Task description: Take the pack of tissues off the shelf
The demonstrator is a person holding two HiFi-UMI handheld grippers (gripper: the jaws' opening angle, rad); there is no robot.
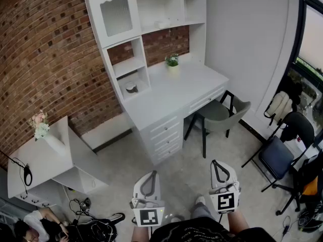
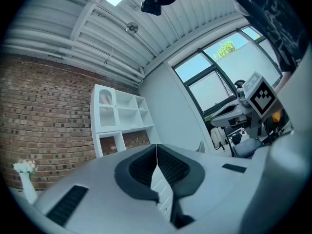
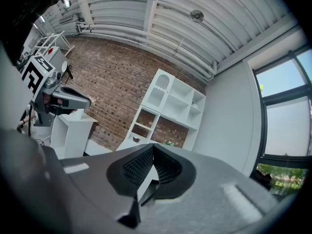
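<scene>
My left tongs (image 1: 151,176) and right tongs (image 1: 216,165) are pinched shut, empty, well away from the tall white wooden shelf (image 1: 151,14); arriving closed, I'd likely shove the small pale tissue pack (image 1: 163,24) backward.

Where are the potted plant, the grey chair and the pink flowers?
potted plant (image 1: 172,60), head view, on its leaves.
grey chair (image 1: 217,116), head view, on its seat.
pink flowers (image 1: 39,120), head view, on the blossoms.

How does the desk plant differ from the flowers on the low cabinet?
The plant is green, in a pale pot; the flowers are pink and white, in a white vase. The plant stands at the back of the desk; the flowers on the cabinet corner. Both stand upright on white furniture.
</scene>
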